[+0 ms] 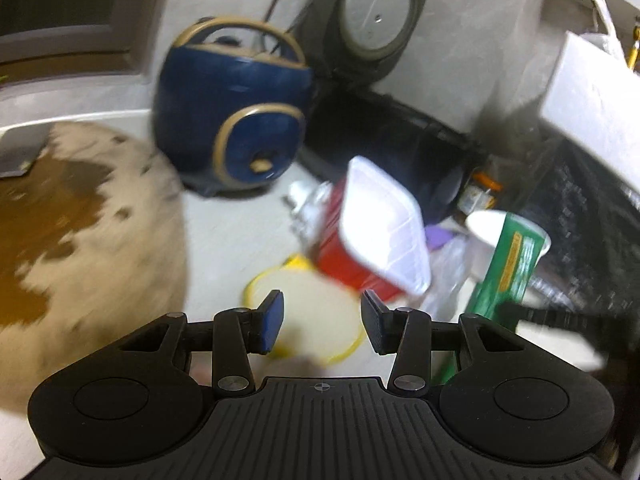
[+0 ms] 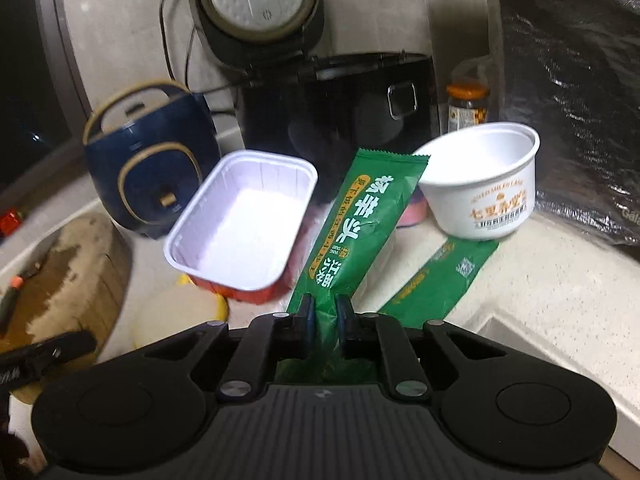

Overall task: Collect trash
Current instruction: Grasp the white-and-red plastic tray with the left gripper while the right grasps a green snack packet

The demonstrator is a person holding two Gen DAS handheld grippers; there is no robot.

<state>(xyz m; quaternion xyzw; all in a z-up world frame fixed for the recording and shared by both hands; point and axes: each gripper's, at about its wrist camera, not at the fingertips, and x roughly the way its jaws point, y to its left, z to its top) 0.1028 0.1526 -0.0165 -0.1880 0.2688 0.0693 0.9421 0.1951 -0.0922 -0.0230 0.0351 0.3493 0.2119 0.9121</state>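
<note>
Green wrapper [image 2: 356, 232], yellow-white lettering; red tray [image 2: 244, 220], white inside; navy cooker [image 2: 148, 176], gold trim.

Left gripper [image 1: 322, 322]: jaws spread wide, the blue-padded fingers [image 1: 271, 320] standing apart with nothing between them. The tips sit at twelve o'clock from the ribbed black body, which fills the lower frame of the left wrist view; both linkage arms splay outward toward ten and two o'clock.

Right gripper [image 2: 322, 312]: jaws drawn together, the blue pads [image 2: 306, 314] pinching the crumpled lower end of a green snack wrapper [image 2: 360, 228]. The wrapper rises from the pinch toward one o'clock. The linkage arms fold inward, nearly parallel, above the ribbed body.
</note>
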